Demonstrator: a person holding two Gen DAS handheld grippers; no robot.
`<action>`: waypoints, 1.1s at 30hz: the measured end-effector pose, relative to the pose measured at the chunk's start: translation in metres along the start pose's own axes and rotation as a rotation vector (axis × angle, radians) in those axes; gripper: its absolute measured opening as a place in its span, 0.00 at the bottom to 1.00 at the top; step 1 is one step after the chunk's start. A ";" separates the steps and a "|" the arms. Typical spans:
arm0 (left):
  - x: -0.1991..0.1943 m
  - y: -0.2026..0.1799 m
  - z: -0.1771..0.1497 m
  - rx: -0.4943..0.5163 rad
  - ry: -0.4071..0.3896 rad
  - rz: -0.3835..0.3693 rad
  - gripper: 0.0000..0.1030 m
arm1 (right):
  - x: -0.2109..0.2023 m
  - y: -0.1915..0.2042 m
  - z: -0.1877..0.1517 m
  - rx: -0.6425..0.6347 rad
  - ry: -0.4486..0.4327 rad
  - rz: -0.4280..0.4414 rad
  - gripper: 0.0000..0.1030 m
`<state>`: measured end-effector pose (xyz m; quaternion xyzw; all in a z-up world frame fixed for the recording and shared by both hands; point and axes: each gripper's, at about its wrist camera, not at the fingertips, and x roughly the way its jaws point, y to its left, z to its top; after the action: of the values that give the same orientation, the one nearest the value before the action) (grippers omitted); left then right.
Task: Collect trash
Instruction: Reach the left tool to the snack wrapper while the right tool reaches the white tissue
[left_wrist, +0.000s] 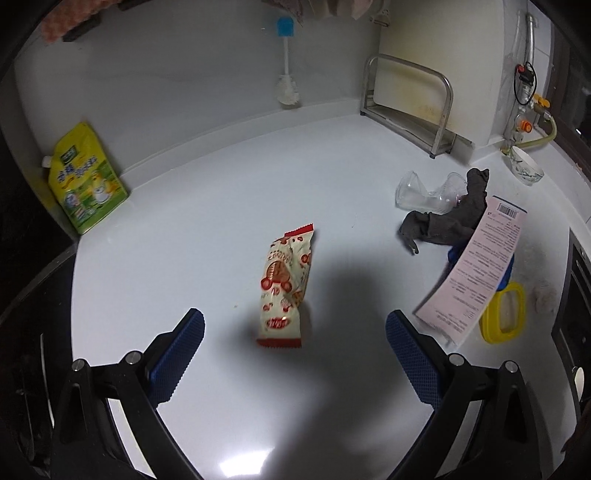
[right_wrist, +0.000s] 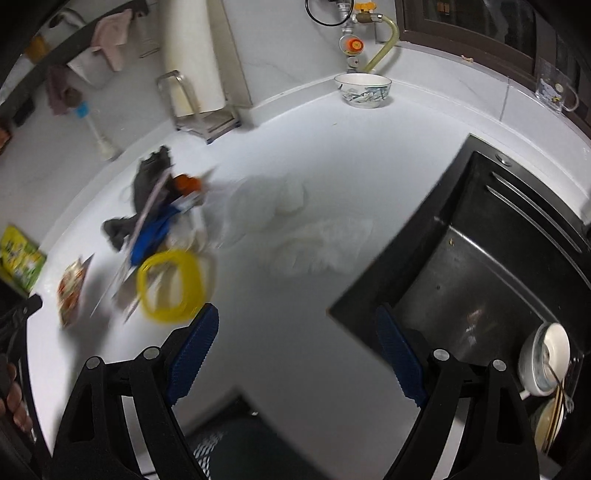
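**Both grippers spread wide, nothing held, trash on the counter**

Left wrist: my left gripper (left_wrist: 295, 328) has its fingers spread wide over the white counter (left_wrist: 221, 206), gripping nothing. The snack wrapper (left_wrist: 286, 286), red and cream, lies flat at centre frame, its near end between the blue pads (left_wrist: 184, 354) but touching neither. At 2 o'clock sits a loose pile: crushed clear plastic cups (left_wrist: 424, 192), a dark grey cloth (left_wrist: 447, 218) draped over them, and a pink printed slip (left_wrist: 476, 266) running down to 4 o'clock over something blue. A yellow-rimmed lid (left_wrist: 504, 315) lies just beside the slip's lower end. A green-yellow refill pouch (left_wrist: 86, 177) leans on the wall at 10 o'clock. A bottle brush (left_wrist: 286, 74) hangs at 12, with a steel rack (left_wrist: 410, 107) at 1.

Right wrist: frame is motion-blurred. My right gripper (right_wrist: 297, 343) is also spread wide and empty. The same pile shows at 10 o'clock: grey cloth (right_wrist: 147, 184), blue item, yellow lid (right_wrist: 171, 284); the wrapper (right_wrist: 70, 291) is at 9. Crumpled white plastic (right_wrist: 295, 229) lies mid-counter. A patterned bowl (right_wrist: 364, 90) stands at 12, a black sink (right_wrist: 491, 266) with dishes at 3 to 4.
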<state>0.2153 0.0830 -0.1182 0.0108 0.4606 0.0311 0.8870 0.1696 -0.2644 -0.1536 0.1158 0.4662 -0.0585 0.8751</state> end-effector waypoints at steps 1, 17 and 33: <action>0.004 0.000 0.001 0.002 0.002 -0.004 0.94 | 0.009 -0.001 0.005 -0.008 0.001 -0.008 0.80; 0.038 0.008 0.010 -0.008 0.019 -0.045 0.94 | 0.071 -0.005 0.030 -0.077 0.029 -0.075 0.80; 0.064 0.019 0.009 -0.015 0.048 -0.030 0.94 | 0.067 0.018 0.025 -0.134 0.022 -0.023 0.16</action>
<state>0.2588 0.1067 -0.1644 -0.0034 0.4815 0.0212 0.8762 0.2306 -0.2534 -0.1933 0.0522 0.4798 -0.0359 0.8751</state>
